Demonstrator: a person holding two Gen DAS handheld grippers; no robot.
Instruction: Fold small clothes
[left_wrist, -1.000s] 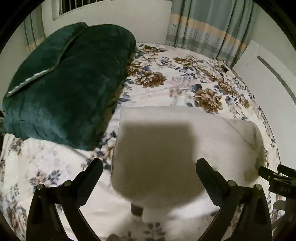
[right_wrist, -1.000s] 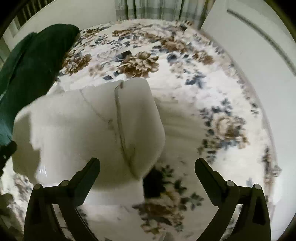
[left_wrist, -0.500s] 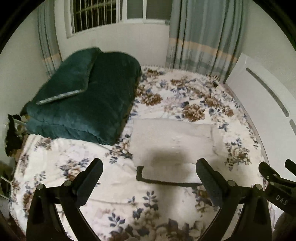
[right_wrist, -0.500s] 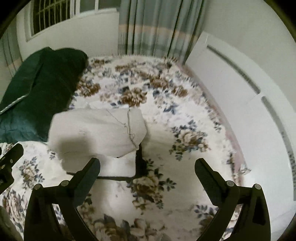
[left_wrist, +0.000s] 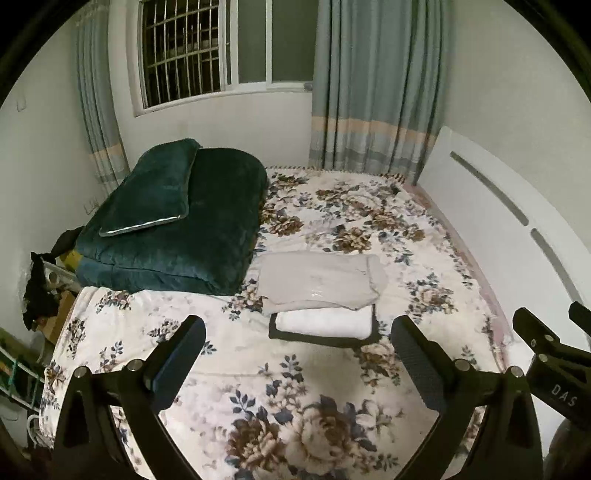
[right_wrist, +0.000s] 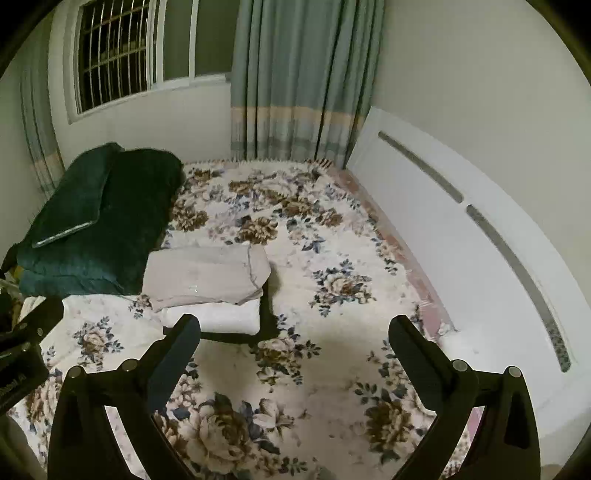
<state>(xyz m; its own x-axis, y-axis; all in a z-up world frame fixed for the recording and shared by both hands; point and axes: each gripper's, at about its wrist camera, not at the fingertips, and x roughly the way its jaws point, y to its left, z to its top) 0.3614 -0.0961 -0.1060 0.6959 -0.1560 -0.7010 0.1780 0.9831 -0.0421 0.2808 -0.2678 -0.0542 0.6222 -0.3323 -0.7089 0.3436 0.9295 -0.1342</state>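
On the floral bed (left_wrist: 317, 398), a folded stack sits clear of both my tools.
My left tool (left_wrist: 297, 354) and right tool (right_wrist: 293, 350) are both spread wide, gripping nothing. A grey folded garment (left_wrist: 319, 280) lies atop a white folded piece (left_wrist: 325, 323), beside the green quilt (left_wrist: 177, 225). Something dark (left_wrist: 321, 339) lies under the stack; only its edge shows, and I cannot identify it. Part of my right tool's body pokes in at the left view's edge.
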